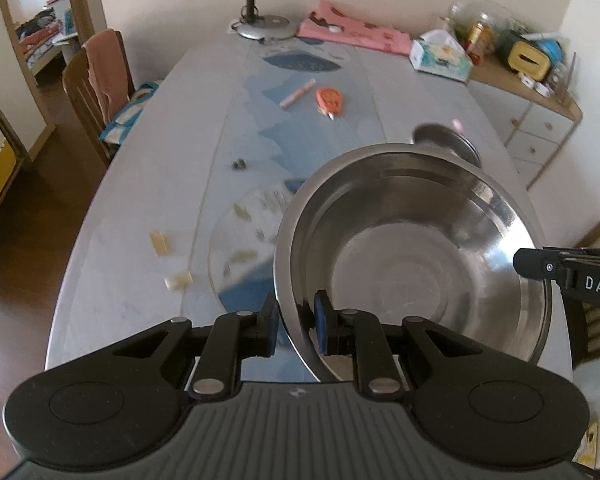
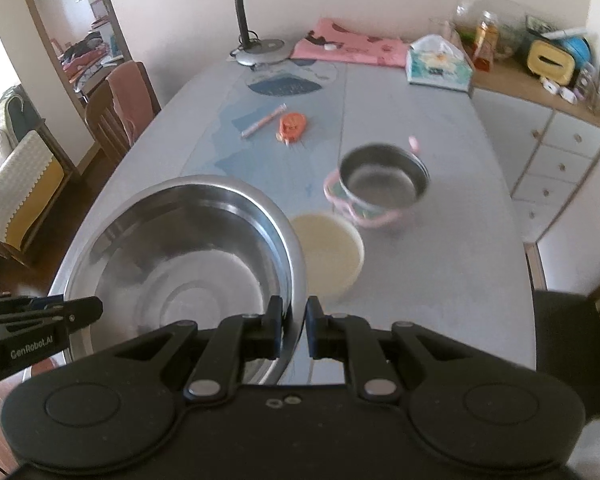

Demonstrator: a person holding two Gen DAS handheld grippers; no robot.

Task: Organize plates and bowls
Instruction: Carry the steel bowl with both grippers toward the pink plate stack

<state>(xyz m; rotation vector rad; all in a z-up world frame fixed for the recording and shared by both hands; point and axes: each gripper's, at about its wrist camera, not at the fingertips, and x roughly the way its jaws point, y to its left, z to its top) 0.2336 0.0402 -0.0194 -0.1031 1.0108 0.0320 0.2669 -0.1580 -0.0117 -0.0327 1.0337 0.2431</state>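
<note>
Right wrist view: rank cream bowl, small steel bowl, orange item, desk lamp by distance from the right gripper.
From the right gripper:
1. cream bowl, just ahead, slightly right
2. small steel bowl, farther, right
3. orange item, mid-table
4. desk lamp, far edge

L hand-held gripper & R hand-held gripper: jaws clamped, angled down.

black tongs, blue pads, silver rivets
</note>
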